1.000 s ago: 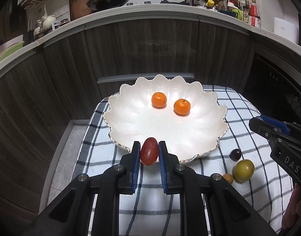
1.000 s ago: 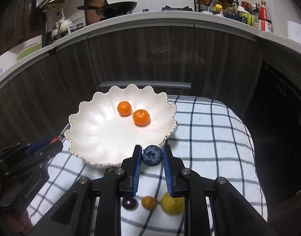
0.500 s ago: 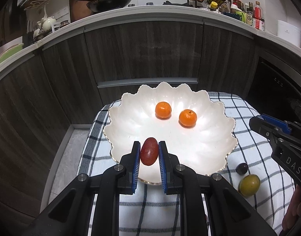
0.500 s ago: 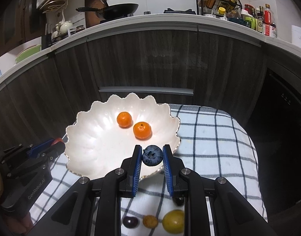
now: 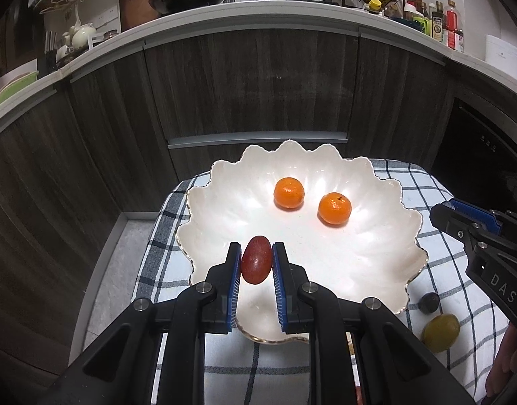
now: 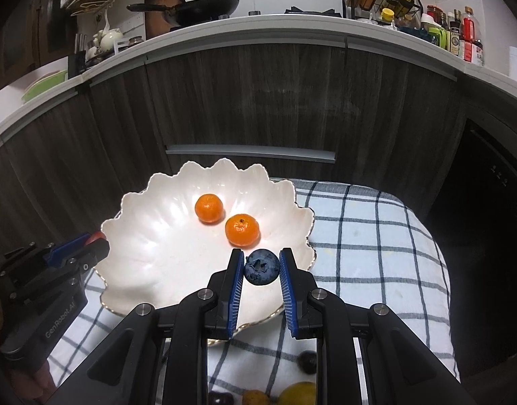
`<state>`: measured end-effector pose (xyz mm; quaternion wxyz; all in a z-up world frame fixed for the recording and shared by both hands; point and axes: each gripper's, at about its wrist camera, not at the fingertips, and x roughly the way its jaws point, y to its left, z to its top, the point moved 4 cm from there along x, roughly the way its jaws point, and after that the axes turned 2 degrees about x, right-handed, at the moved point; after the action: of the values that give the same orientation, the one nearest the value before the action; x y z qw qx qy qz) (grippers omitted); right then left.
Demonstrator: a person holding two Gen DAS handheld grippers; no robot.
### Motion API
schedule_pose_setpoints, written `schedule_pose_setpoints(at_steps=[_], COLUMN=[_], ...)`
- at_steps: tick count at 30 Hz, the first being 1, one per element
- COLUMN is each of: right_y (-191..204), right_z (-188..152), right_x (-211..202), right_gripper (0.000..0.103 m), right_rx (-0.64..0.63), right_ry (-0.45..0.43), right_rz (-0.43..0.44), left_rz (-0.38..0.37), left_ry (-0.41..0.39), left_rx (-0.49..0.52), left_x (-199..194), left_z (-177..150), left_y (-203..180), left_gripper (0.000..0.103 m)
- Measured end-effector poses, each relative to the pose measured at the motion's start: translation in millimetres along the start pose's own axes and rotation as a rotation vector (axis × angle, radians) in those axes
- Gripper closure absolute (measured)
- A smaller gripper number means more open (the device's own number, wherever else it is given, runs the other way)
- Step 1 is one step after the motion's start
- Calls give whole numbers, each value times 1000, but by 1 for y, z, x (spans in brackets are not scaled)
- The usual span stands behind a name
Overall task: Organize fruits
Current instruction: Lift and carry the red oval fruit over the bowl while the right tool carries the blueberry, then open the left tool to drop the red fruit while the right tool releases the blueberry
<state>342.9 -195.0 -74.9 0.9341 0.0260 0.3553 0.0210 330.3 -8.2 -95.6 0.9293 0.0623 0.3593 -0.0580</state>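
Note:
A white scalloped bowl (image 5: 370, 260) (image 6: 147, 236) sits on a checked cloth and holds two small oranges (image 5: 289, 193) (image 6: 209, 208), side by side toward its far side. My left gripper (image 5: 256, 263) is shut on a red oval grape (image 5: 256, 264), held over the bowl's near left part. My right gripper (image 6: 261, 267) is shut on a blueberry (image 6: 261, 267), held over the bowl's near right rim. Each gripper shows at the edge of the other's view.
On the cloth (image 6: 370, 246) near the bowl lie a dark grape (image 5: 429, 302) (image 6: 307, 361), a yellow-green fruit (image 5: 440, 332) and a small orange-brown fruit (image 6: 255, 397). Dark cabinet fronts (image 5: 251, 84) and a counter with a wok (image 6: 204, 8) stand behind. The cloth's right half is bare.
Both grippers have moved forward toward the bowl, each keeping its fruit. The bowl now lies under their fingertips and the loose fruits have slipped toward the lower frame edges.

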Motion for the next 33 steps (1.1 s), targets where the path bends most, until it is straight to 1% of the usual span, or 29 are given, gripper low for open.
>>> schedule_pose_setpoints(at_steps=[10,22,23,24,25,26,27,28,29,31,33], right_y=[4,6,6,6,7,8,8,8,7,5,4], right_z=[-1,-8,-9,-9,-9,-10,-10,-9,-8,-7,-6], right_x=[26,46,47,48,48,48,48,46,45,41,39], right_gripper=[80,79,79,79,77,69,62,45,32,24,24], right_rx=[-21,-28,-29,-32,-34,-36,-35,-32,-26,-19,-17], right_ry=[49,113,116,119,123,127,127,120,112,96,91], right_rz=[-3,9,9,12,17,23,20,16,16,-2,-20], left_rz=[0,-7,-6,-6,2,13,18,19,22,26,31], left_ry=[42,71,75,74,67,59,53,49,50,53,55], left_rx=[-11,-22,-20,-21,-25,-30,-33,-34,-34,-34,-31], left_x=[22,34,35,35,33,31,30,29,28,27,25], left_z=[-4,-8,-9,-8,-8,-8,-8,-7,-7,-8,-8], left_y=[6,6,6,7,8,9,10,11,11,12,12], left_gripper=[83,83,78,64,58,49,45,44,43,42,37])
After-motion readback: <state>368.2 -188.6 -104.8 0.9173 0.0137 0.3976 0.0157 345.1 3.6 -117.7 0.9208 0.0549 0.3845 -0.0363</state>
